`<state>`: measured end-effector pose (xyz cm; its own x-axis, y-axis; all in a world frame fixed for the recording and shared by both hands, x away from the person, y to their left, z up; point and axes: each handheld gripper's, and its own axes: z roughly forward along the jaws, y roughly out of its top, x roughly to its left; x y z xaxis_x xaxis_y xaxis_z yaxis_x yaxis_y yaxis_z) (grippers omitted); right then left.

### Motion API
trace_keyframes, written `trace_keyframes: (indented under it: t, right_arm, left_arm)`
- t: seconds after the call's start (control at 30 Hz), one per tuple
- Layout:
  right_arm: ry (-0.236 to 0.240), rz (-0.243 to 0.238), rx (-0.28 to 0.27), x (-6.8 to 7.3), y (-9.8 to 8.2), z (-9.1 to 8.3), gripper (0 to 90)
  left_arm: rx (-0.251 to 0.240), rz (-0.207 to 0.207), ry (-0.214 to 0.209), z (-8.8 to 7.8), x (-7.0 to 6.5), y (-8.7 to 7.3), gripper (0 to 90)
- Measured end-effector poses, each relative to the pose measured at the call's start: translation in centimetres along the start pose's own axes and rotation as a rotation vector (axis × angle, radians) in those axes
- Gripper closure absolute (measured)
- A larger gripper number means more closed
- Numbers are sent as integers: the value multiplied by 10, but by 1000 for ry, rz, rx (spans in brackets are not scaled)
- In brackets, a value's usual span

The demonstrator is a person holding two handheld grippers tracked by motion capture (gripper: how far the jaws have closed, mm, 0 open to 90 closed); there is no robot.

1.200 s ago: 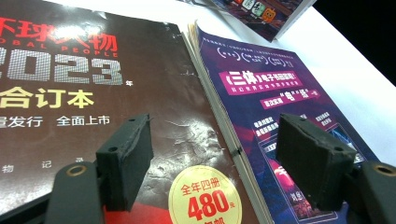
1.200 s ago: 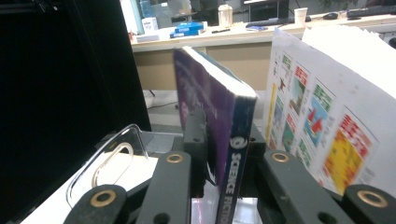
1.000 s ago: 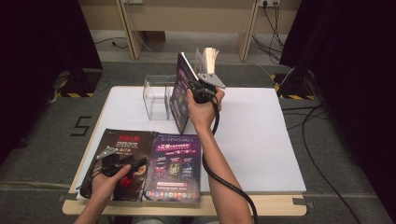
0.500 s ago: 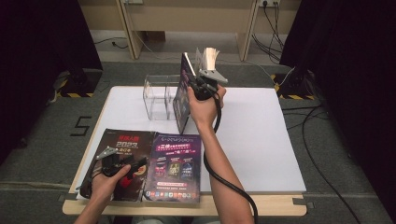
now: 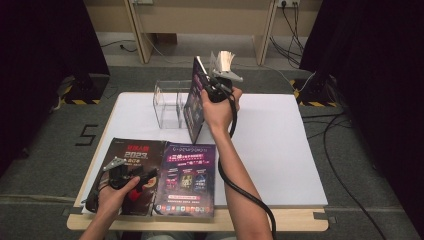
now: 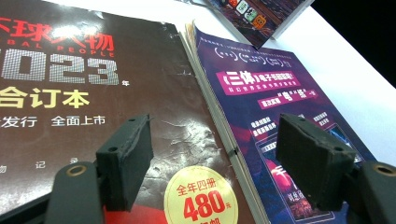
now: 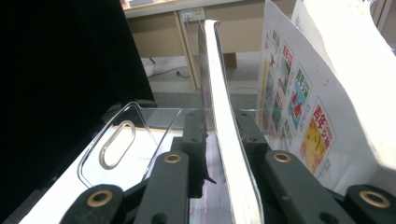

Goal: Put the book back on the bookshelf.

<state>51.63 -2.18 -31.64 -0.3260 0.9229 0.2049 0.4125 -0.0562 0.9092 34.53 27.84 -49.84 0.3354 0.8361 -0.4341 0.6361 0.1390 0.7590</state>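
My right gripper point(image 5: 206, 94) holds a thin magazine point(image 5: 192, 107) upright at the far middle of the white table point(image 5: 280, 145), just right of a clear acrylic holder point(image 5: 167, 102). In the right gripper view the magazine point(image 7: 215, 70) runs edge-on between the jaws of my right gripper point(image 7: 219, 135), which have just been closing on it. A page with colourful pictures point(image 7: 299, 93) fans out beside it. My left gripper point(image 5: 142, 177) lies open on a dark red magazine point(image 5: 130, 155). In the left gripper view its pads point(image 6: 126, 168) straddle the seam between the dark red magazine point(image 6: 93, 93) and a purple one point(image 6: 261, 93).
The purple magazine point(image 5: 187, 175) lies flat beside the dark red one at the table's near left edge. The clear holder point(image 7: 126, 140) has an oval handle slot in its wall. A cable trails from the right gripper down along the forearm.
The right hand has nudged the upright magazine slightly farther away and turned it more edge-on. The left hand and its gripper have stayed put.
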Motion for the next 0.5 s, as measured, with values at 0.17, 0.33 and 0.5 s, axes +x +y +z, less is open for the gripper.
trace_keyframes:
  t: [0.17, 0.33, 0.5]
  right_arm:
    - [-11, 2, 26, 0, 2, 1, 818]
    - [-25, 2, 40, 1, 4, 1, 834]
    - [-20, 6, 15, 4, 1, 2, 839]
  left_arm:
    - [-1, 0, 0, 0, 0, 0, 264]
    - [0, 1, -1, 0, 0, 0, 264]
    - [0, 0, -1, 0, 0, 0, 264]
